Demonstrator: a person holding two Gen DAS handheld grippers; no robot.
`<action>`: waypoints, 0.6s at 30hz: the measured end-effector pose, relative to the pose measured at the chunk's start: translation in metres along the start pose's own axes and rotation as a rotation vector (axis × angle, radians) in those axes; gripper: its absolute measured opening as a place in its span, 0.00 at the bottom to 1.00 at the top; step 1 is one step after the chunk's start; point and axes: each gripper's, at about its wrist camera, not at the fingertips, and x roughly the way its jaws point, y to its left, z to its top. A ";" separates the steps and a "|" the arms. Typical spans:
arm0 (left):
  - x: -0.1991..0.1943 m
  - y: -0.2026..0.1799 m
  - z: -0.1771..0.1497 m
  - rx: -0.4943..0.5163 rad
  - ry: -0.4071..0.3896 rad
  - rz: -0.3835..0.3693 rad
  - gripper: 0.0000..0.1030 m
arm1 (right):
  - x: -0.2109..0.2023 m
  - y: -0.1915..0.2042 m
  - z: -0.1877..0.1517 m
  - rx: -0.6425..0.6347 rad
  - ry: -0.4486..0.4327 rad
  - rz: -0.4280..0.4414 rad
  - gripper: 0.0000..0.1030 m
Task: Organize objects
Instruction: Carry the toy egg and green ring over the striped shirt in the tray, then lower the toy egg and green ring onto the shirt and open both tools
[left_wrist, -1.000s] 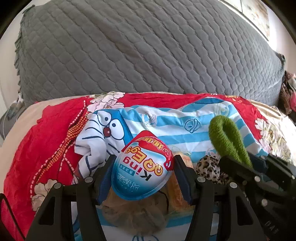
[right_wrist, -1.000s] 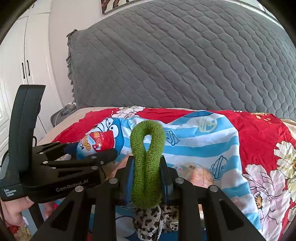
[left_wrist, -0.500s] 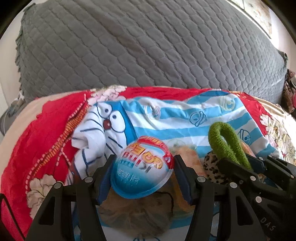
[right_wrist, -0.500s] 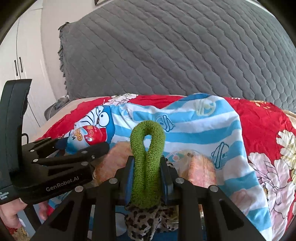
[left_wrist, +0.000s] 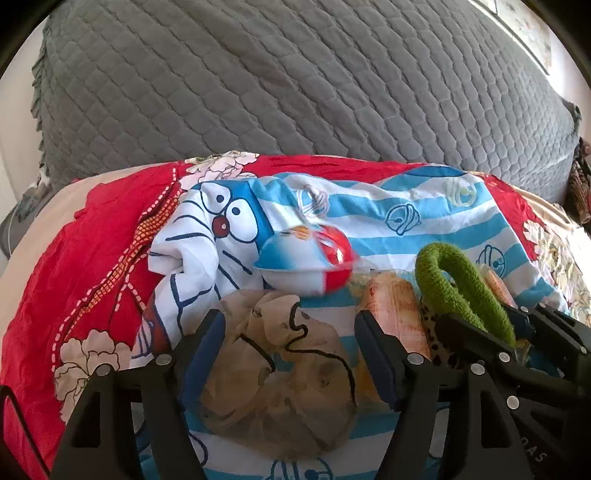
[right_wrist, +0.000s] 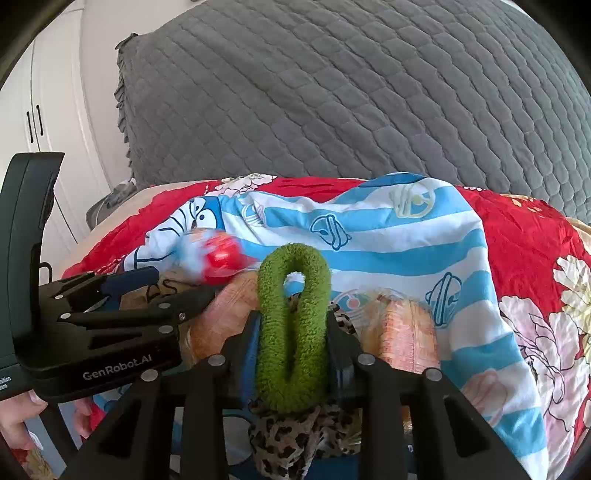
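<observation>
The left gripper (left_wrist: 290, 334) has its jaws apart with nothing between the pads. The egg-shaped toy capsule (left_wrist: 306, 260), blue, white and red, lies free ahead of the open jaws on the striped cartoon cloth (left_wrist: 369, 221). Its outline is blurred in both views, so it is judged to be in motion or just settling; whether this is its final place cannot be told.

The right gripper (right_wrist: 291, 332) has its jaws clamped on the green terry hair tie (right_wrist: 293, 321). The loop stands upright between the pads, pinched narrow at the grip and rounded open above it.

Task status, as a judgement:
1. The capsule is out of the left jaws and counts as set down.
2. The green hair tie is not yet placed; it is the step in hand.
3. 3 soft items sit unsorted close to the jaws.

Condition of the remaining items:
- The beige sheer scrunchie (left_wrist: 280, 376) lies directly below and between the left jaws, crumpled, with a thin black cord across it.
- The leopard-print scrunchie (right_wrist: 291, 439) lies beneath the right jaws, touching the lower end of the green loop.
- The orange translucent scrunchie (right_wrist: 402, 332) lies just right of the right jaws on the cloth.

All soft items are expected to deform under a pinch.
</observation>
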 end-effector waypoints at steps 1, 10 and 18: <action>0.000 0.001 0.000 -0.004 0.001 -0.001 0.73 | 0.000 0.001 0.000 -0.003 0.000 -0.003 0.34; -0.010 0.007 -0.001 -0.020 -0.004 -0.006 0.75 | -0.006 0.004 0.001 -0.020 -0.013 -0.020 0.50; -0.023 0.011 -0.005 -0.027 0.001 0.000 0.77 | -0.016 0.005 0.003 -0.023 -0.044 -0.018 0.61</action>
